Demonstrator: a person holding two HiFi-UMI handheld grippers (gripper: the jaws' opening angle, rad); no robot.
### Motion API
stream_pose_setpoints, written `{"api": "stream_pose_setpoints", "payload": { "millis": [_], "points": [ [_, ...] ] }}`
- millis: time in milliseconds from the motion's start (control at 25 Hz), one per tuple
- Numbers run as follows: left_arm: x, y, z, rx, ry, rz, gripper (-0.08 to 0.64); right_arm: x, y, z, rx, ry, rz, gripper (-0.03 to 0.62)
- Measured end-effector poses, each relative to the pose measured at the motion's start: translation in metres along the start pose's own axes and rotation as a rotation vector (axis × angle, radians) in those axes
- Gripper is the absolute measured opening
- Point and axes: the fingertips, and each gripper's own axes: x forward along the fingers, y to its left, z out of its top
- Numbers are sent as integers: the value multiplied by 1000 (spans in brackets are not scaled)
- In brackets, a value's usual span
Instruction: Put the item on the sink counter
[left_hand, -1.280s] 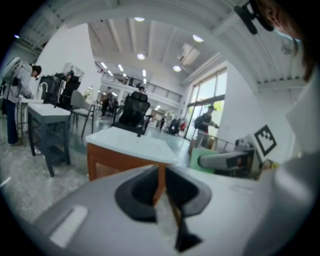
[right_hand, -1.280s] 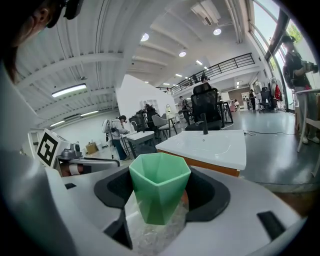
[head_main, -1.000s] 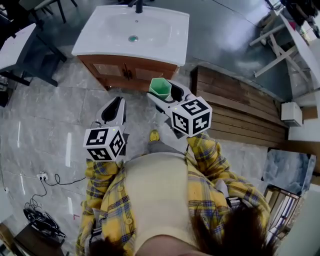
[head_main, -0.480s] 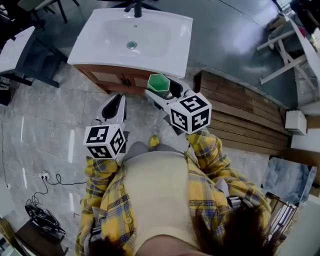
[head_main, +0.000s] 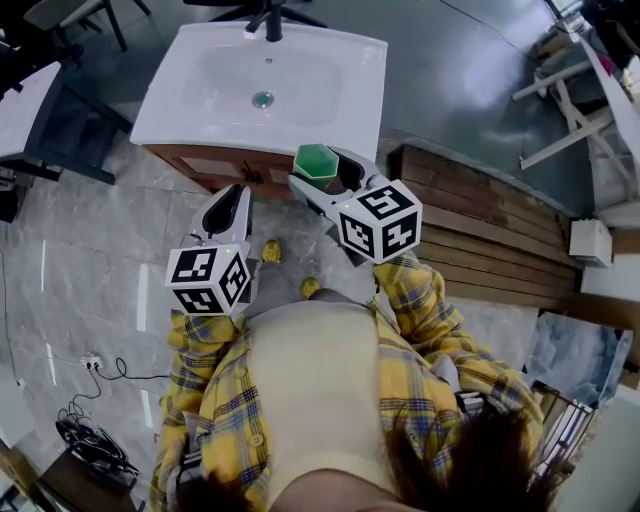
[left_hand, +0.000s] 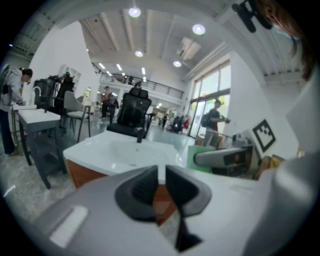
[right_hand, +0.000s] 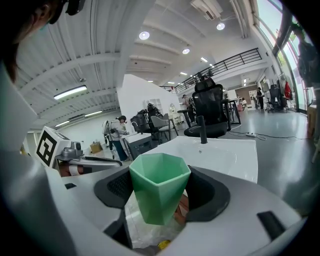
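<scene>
Right gripper view: the right gripper's (right_hand: 162, 194) fingers clench an upright green cup (right_hand: 159, 185), held in the air near the white sink surface (right_hand: 240, 160). The left gripper's (left_hand: 161, 186) fingers are clenched together, empty.

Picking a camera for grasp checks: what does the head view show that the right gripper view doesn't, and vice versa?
Head view only: the person's plaid shirt, the wooden platform, the floor cable.
Right gripper view only: ceiling lights, and the right gripper shut on the green cup, one jaw on each side.
Both: the cup, the white sink, the black faucet, the left gripper.
</scene>
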Motion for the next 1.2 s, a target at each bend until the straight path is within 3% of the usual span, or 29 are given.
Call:
{"api": "stream_pose_setpoints", "payload": {
  "millis": [760,1200],
  "points": [
    [54,83,33,9,31,-95,46,92,-20,36,37,9,-83,313],
    [71,108,39,0,44,-147,46,120,-28,49,50,4,-136,313]
  ]
}}
